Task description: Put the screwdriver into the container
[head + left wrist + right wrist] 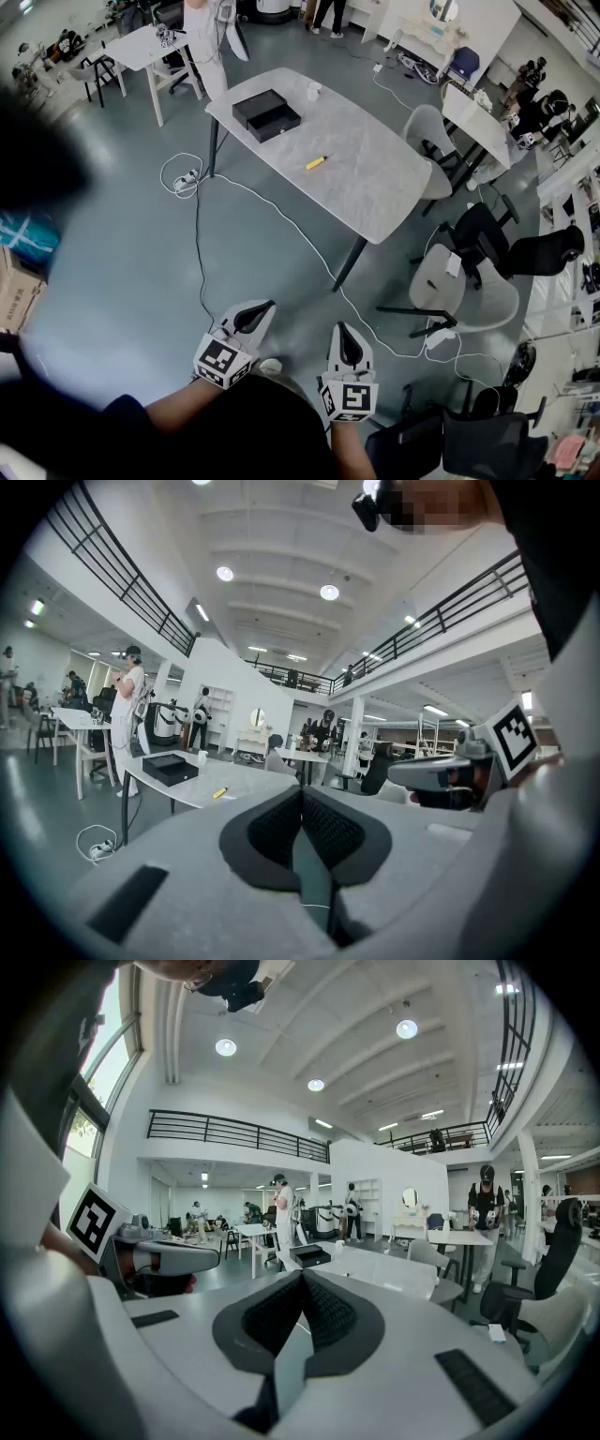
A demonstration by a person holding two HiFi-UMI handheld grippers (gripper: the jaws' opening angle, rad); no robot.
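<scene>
With the left tongs point(262, 309) and right tongs point(344, 330) both closed empty, well apart from the counter point(375, 187), the yellow screwdriver point(317, 162) lying there near the black container point(267, 114) is judged light, rigid, and best gripped across its handle.

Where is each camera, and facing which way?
Head view: on the head, steeply down at floor and table; both arms, left gripper, right gripper show.
Left gripper view: on that gripper, along its shut jaws toward the table; right gripper alongside.
Right gripper view: likewise, shut jaws, toward the table; left gripper alongside.
Shared: all show the black container; head and left gripper views, the yellow screwdriver.
</scene>
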